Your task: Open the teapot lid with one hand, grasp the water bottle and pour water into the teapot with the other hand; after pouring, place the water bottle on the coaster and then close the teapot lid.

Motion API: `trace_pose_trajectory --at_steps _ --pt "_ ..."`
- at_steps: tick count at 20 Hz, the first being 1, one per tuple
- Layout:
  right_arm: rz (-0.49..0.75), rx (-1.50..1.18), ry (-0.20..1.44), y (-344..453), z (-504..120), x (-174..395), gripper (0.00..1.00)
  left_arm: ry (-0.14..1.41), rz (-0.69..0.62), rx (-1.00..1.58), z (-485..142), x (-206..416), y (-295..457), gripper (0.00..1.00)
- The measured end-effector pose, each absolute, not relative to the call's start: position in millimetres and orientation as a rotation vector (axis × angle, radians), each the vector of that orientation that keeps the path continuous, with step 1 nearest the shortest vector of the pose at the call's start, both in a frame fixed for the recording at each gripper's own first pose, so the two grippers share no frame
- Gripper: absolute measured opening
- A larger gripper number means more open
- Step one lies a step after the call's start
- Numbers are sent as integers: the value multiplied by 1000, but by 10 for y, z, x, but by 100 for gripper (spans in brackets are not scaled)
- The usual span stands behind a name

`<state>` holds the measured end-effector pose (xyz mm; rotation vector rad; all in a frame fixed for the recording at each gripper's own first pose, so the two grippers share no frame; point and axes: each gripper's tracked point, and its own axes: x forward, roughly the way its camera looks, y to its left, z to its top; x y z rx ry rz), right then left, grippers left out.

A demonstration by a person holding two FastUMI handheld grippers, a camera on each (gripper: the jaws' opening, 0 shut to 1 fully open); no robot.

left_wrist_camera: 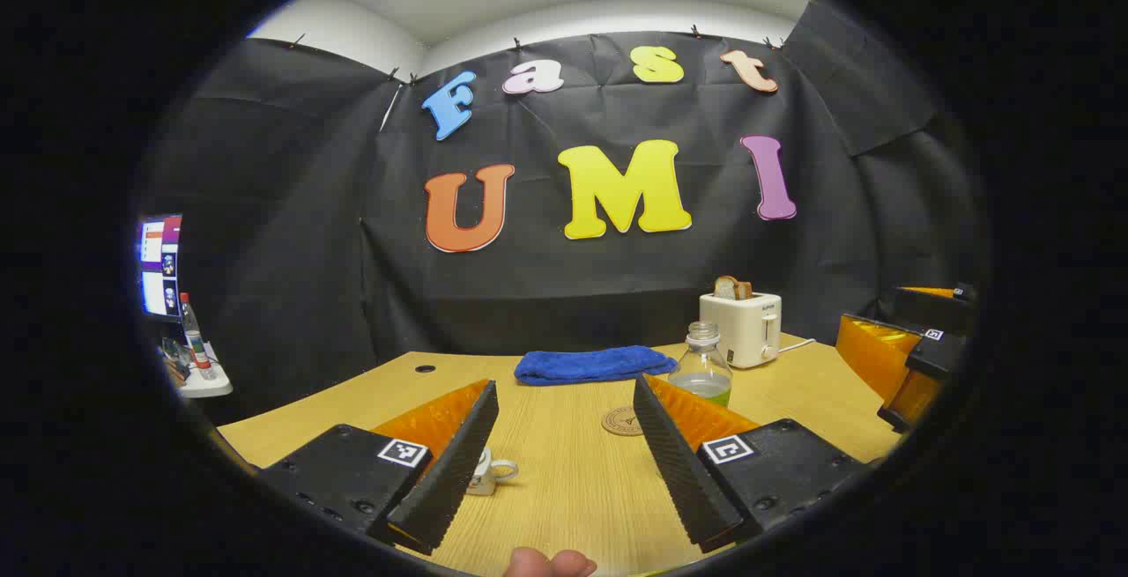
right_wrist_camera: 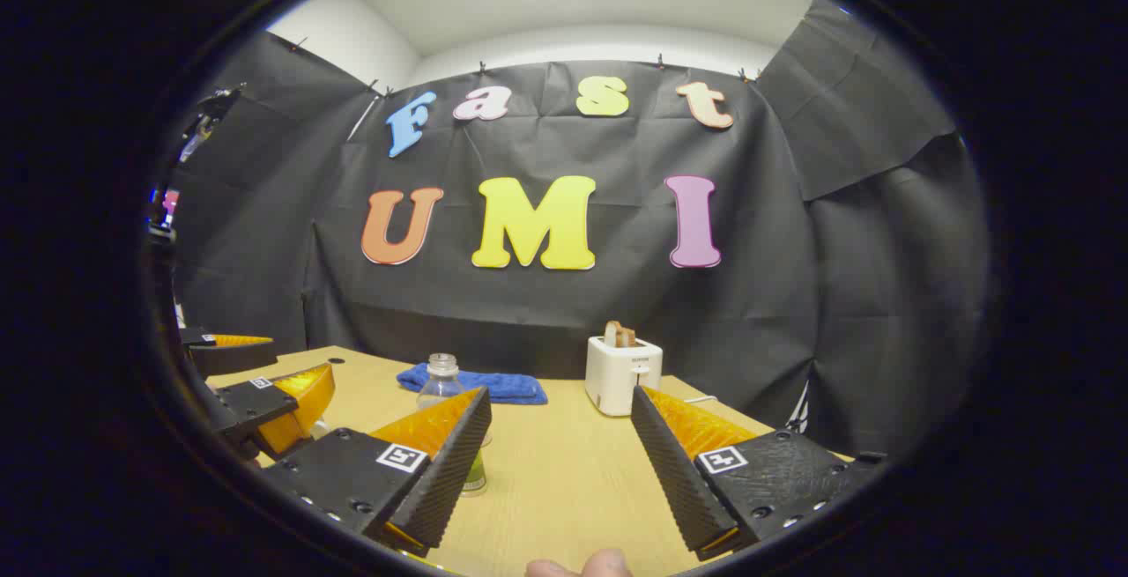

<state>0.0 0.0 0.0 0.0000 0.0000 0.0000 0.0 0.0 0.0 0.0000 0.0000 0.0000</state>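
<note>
A clear, uncapped water bottle with a little greenish liquid stands on the wooden table, just behind my left gripper's right finger. A round coaster lies in front of it, to its left. A small white teapot with a loop handle peeks out from behind the left finger; its lid is hidden. My left gripper is open above the table, with nothing between its fingers. In the right gripper view the bottle stands behind the left finger of my open right gripper, which holds nothing.
A white toaster with bread in it stands at the back right, and a folded blue towel lies along the back edge. The right gripper shows at the far right. A monitor and a side shelf are off the table's left.
</note>
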Motion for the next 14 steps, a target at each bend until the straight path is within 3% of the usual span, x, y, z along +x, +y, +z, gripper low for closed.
trace_pose_trajectory --at_steps 14 --pt "12 22 46 18 -127 38 95 -2 38 -4 14 -16 134 97"
